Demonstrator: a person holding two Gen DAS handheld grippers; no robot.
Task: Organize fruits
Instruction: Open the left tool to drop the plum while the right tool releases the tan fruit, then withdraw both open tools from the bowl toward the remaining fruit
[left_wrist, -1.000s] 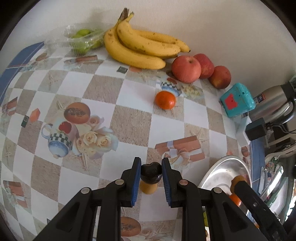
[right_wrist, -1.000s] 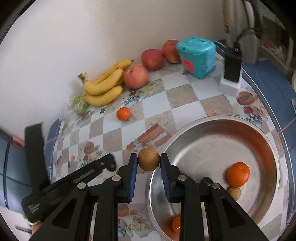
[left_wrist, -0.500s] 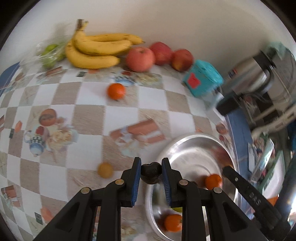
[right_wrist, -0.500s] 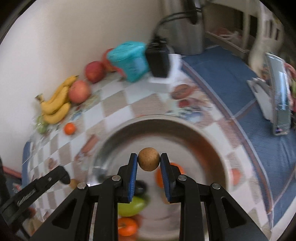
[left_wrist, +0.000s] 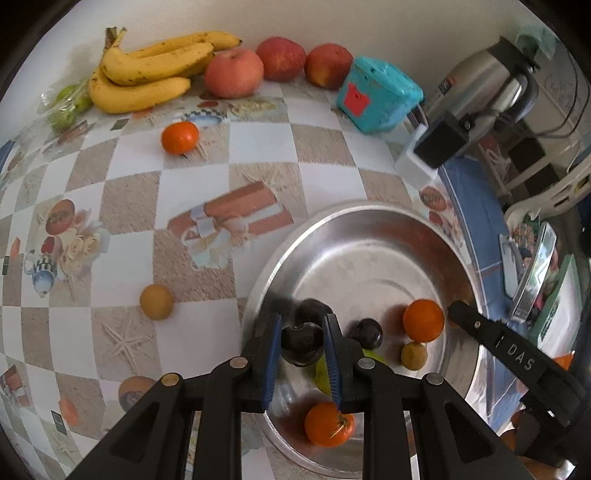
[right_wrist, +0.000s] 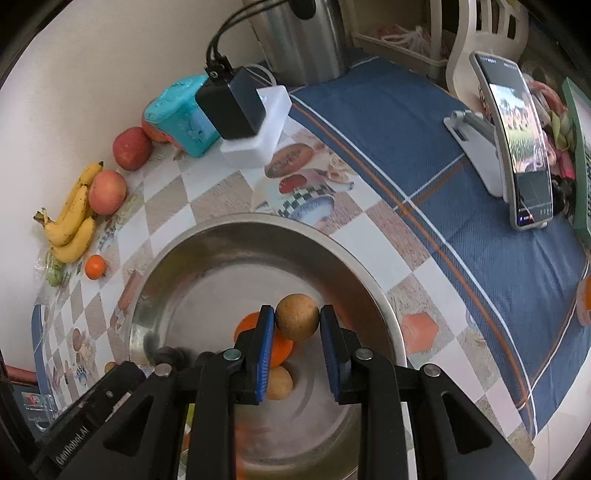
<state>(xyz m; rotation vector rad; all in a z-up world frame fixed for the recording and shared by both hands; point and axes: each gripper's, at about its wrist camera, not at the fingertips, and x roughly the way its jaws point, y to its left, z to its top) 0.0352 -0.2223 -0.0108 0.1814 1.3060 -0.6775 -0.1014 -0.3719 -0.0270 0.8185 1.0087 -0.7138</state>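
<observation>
Dark glossy plum (left_wrist: 302, 343) sitting pinched in left gripper (left_wrist: 302, 363) over shiny steel bowl (left_wrist: 373, 229); right gripper (right_wrist: 297, 345) pinching rough tan round fruit (right_wrist: 297, 316); phone (right_wrist: 519, 136) showing rightside only.

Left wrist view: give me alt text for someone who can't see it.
The left gripper grips a dark plum above a steel bowl holding oranges and other fruit. Bananas, apples and one orange lie on the tablecloth.
</observation>
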